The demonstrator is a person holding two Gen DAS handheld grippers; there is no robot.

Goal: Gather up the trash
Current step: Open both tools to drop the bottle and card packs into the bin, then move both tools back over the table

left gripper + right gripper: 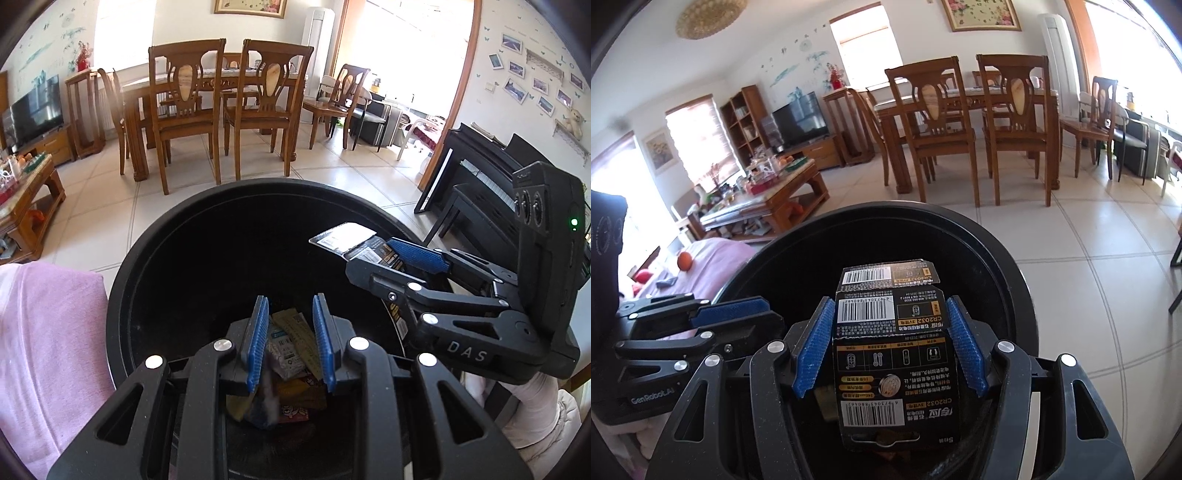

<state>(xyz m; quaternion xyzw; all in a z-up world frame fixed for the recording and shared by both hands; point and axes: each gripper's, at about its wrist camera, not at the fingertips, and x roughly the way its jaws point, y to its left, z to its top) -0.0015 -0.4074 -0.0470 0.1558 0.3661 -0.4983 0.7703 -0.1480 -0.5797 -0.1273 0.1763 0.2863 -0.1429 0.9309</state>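
Observation:
A round black trash bin (pixel 155 258) fills the lower middle of both views, its rim (pixel 1015 266) close below me. Several wrappers and cards (pixel 291 354) lie at its bottom. My left gripper (pixel 290 339) is open and empty over the bin's mouth. My right gripper (pixel 892 347) holds a black battery blister card (pixel 890 343) between its blue pads, over the bin. In the left wrist view the right gripper (pixel 399 258) comes in from the right with the card (pixel 347 240) sticking out past its tips. The left gripper (pixel 738 314) shows at the left of the right wrist view.
A pink-covered sofa (pixel 48 343) lies left of the bin, with an orange (pixel 685 260) on it. A cluttered coffee table (pixel 768 195), a dining table with chairs (pixel 221 110) and a black piano (pixel 480 177) stand around on the tiled floor.

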